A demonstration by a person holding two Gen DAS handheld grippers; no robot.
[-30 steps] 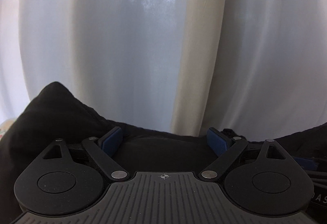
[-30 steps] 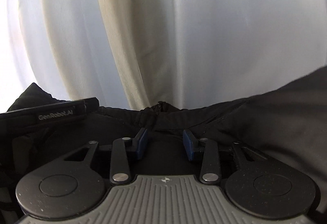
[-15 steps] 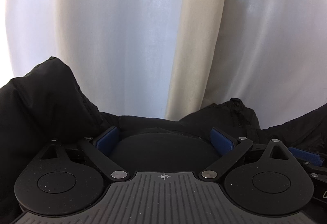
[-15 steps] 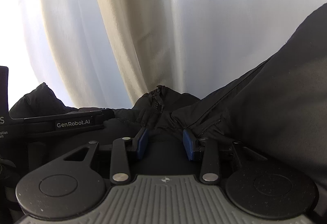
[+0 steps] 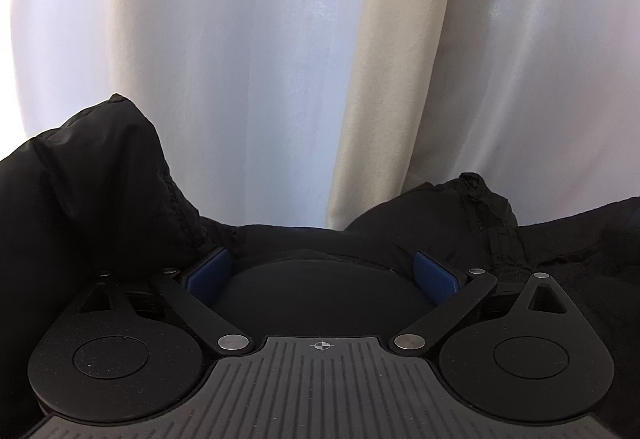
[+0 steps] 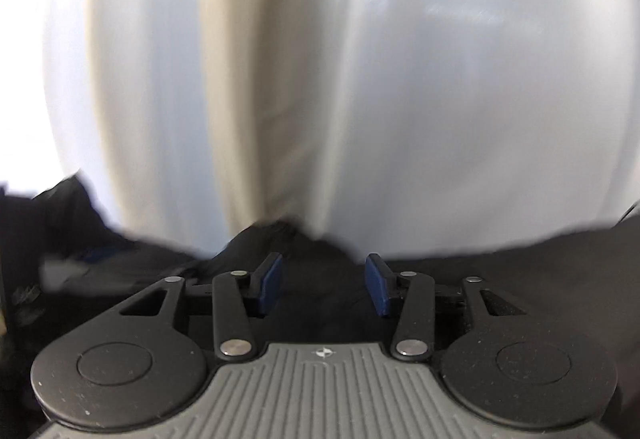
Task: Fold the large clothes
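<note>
The left tongs (image 5: 322, 271) stand wide apart with black jacket (image 5: 100, 199) fabric bulging between the pads. The right tongs (image 6: 322, 283) gape less widely over the same jacket, before pale curtains (image 5: 280, 79); whether either pinches it cannot be told.

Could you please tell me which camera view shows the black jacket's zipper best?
The left wrist view: the black jacket's zipper is sharp there, right of the left claw. The right wrist view is motion-blurred, showing only dark fabric.

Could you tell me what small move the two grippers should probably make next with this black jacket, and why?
Probably bring both down and forward to lay the black jacket flat: the left gripper and right gripper have fabric bunched between parted blue pads, raised before the curtain.
</note>
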